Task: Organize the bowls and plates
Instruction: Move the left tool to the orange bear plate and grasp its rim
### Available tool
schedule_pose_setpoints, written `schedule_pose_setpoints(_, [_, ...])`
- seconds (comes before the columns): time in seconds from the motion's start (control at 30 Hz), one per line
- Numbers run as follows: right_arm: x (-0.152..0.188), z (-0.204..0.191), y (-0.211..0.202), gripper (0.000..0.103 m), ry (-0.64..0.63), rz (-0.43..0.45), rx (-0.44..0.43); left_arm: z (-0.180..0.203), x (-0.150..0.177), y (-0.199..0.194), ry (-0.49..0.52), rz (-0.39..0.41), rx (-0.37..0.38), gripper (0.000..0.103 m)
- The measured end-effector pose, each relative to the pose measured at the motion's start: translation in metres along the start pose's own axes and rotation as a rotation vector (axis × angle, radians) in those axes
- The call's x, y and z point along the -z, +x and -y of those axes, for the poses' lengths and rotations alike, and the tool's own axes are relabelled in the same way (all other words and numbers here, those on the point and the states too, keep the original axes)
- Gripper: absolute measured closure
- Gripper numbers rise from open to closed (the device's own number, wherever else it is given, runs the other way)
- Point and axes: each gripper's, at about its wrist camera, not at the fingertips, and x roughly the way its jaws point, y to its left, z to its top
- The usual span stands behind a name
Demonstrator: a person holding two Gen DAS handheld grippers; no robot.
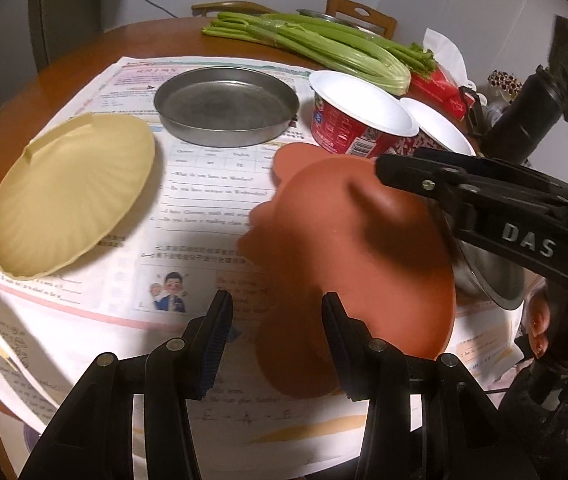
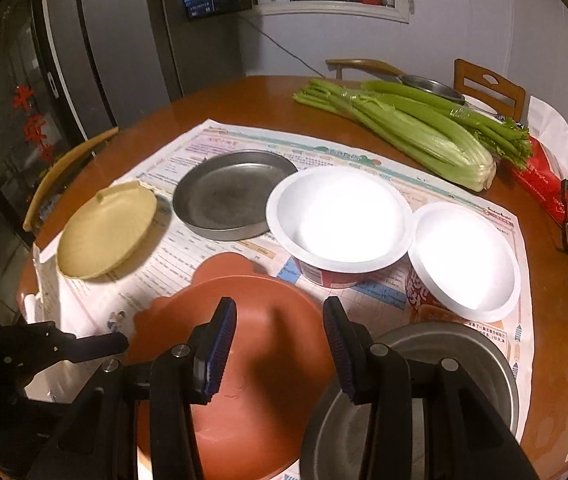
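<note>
jaws apart on both sides, nothing clamped. the left gripper (image 1: 278,340) points steeply down with its blue pads spread over the near edge of the terracotta plate (image 1: 364,248), the plate's rim showing in the gap between them. the right gripper (image 2: 280,348) is spread about as wide, one finger over the same plate and the other over the rim of the steel bowl (image 2: 444,360). whether that finger touches the bowl is hard to call from this angle.

the terracotta plate lies flat on the printed paper sheet (image 1: 204,200) that covers the near part of the round wooden table (image 1: 64,80), with lobed bumps along its far edge. the steel bowl sits just beside it on the right. further back, the beige ribbed plate (image 1: 72,196) lies well apart on the left and the shallow steel pan (image 1: 226,106) rests behind the middle. the red paper bowl (image 1: 360,108) stands just beside the pan, its white inside empty, and the smaller paper bowl (image 2: 464,256) sits next to it on the right, rims almost meeting. a bunch of celery (image 1: 324,46) lies across the far side of the table, its cut end near a red tissue box (image 2: 540,184).
</note>
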Motion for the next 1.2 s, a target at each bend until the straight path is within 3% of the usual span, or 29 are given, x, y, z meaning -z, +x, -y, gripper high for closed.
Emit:
schedule_pose_setpoints(0.43, [-0.002,0.0,0.029,0.057,-0.044,-0.065,0.037,0.008,-0.007,0.01,0.055,0.019,-0.109,0.055])
schedule_pose_setpoints(1.03, [0.002,-0.026,0.034,0.057,-0.086,-0.088,-0.005,-0.039,-0.024,0.006,-0.044,0.067,-0.189,0.053])
schedule_pose_setpoints(1.2, [0.006,-0.037,0.035,0.057,-0.107,-0.091,-0.01,-0.05,-0.022,-0.003,-0.072,0.089,-0.165,0.054])
